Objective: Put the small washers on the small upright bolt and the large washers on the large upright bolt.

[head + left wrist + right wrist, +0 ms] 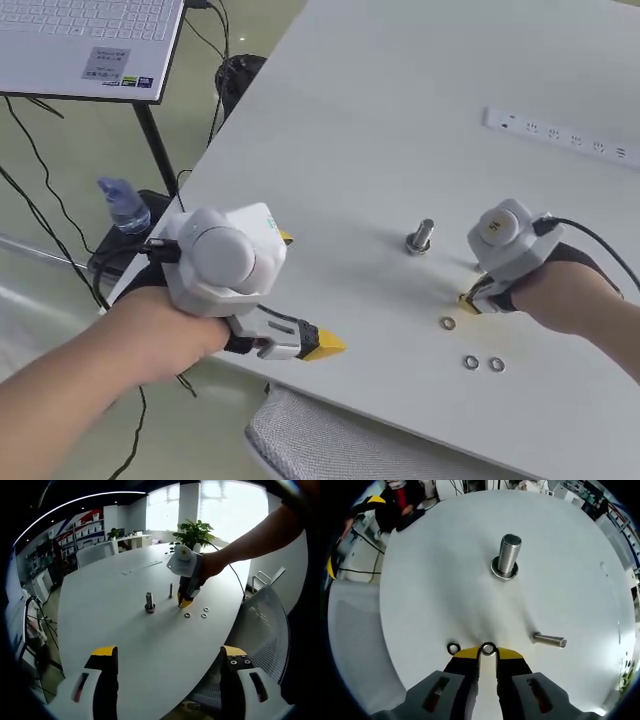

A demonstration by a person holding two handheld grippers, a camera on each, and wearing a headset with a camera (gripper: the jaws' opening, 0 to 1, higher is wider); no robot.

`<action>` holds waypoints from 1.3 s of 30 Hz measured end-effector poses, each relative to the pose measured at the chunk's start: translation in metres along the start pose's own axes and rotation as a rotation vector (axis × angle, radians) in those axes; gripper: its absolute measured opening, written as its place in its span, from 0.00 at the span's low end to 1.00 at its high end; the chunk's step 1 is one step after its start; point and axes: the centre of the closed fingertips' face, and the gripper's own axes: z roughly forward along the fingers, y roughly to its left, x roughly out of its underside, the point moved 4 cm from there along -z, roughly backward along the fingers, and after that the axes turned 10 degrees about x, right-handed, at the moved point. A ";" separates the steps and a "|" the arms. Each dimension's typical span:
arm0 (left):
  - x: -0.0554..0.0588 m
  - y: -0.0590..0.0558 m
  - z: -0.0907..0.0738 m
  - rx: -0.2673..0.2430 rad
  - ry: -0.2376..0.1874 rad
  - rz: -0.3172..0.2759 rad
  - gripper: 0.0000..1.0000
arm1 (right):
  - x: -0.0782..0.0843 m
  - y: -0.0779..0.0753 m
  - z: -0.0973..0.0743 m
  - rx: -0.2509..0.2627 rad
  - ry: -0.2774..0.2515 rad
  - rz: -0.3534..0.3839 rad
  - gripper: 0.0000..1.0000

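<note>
Yellow-tipped right gripper (488, 655) jaws, low in its view, pinch a small steel washer (488, 648), half hiding its lower rim. Left gripper (165, 655) jaws gape wide. Farther up, mid-frame, the threaded large bolt (506, 557) stands on the white bench (435, 580).

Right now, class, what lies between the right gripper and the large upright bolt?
Nothing: the right gripper view shows bare table between the right gripper, pinching a small washer, and the large bolt.
</note>
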 end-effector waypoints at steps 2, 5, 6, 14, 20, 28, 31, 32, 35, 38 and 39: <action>0.000 0.001 0.001 -0.003 0.002 -0.001 0.85 | 0.001 -0.002 -0.002 0.003 0.000 0.002 0.12; 0.001 0.002 0.002 -0.005 -0.002 -0.005 0.86 | 0.002 -0.004 -0.006 0.004 -0.003 0.006 0.12; 0.001 0.003 0.002 -0.005 -0.004 -0.009 0.86 | 0.003 -0.006 -0.007 0.005 -0.004 0.008 0.12; -0.002 0.004 0.005 -0.005 -0.009 -0.009 0.87 | 0.012 -0.014 -0.014 0.007 -0.009 0.036 0.12; -0.004 0.005 0.008 -0.004 -0.018 0.000 0.90 | 0.020 -0.021 -0.020 0.015 -0.006 0.042 0.12; -0.002 0.007 0.013 -0.006 -0.012 -0.019 0.93 | 0.028 -0.032 -0.025 0.029 -0.008 0.046 0.13; -0.002 0.007 0.015 -0.011 -0.020 -0.031 0.96 | 0.027 -0.036 -0.027 0.026 -0.015 0.053 0.13; -0.002 0.007 0.015 -0.016 -0.019 -0.032 0.97 | 0.026 -0.036 -0.027 0.026 -0.016 0.052 0.13; -0.001 0.005 0.017 -0.015 -0.021 -0.037 0.99 | 0.025 -0.039 -0.028 0.026 -0.021 0.052 0.13; 0.002 0.003 0.019 -0.010 -0.012 -0.044 0.99 | 0.023 -0.044 -0.029 0.026 -0.027 0.057 0.13; 0.002 0.003 0.019 -0.011 -0.010 -0.044 0.99 | 0.022 -0.046 -0.030 0.025 -0.030 0.060 0.13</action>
